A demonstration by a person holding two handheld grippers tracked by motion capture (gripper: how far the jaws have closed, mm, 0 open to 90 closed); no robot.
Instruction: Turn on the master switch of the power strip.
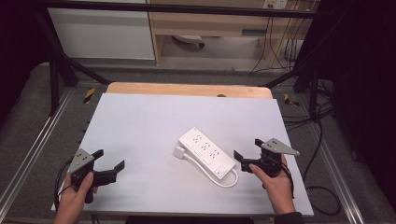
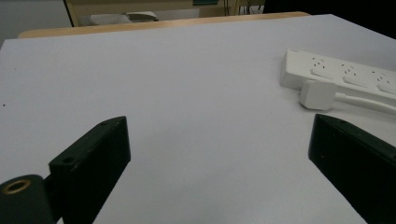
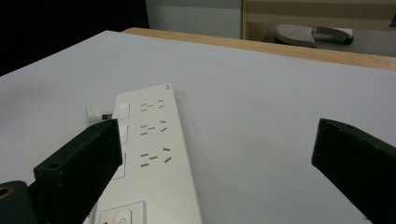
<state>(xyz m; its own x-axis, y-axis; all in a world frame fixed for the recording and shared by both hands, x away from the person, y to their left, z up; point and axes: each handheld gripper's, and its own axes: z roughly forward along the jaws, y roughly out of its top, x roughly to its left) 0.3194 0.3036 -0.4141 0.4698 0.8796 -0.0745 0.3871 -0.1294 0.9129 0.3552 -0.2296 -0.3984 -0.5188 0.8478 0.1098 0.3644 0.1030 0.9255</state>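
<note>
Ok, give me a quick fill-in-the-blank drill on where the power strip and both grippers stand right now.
1. The white power strip lies closer to the ____ gripper.
2. The left gripper has its jaws ____, with nothing between them.
3. The strip's cable loops back to a white ____ lying beside the strip.
4. The strip rests on a ____ table surface.

Missing words: right; open; plug; white

Grey floor (image 1: 28, 116), wooden shelving (image 1: 210, 23) behind table, black cables (image 1: 322, 186) at right.
</note>
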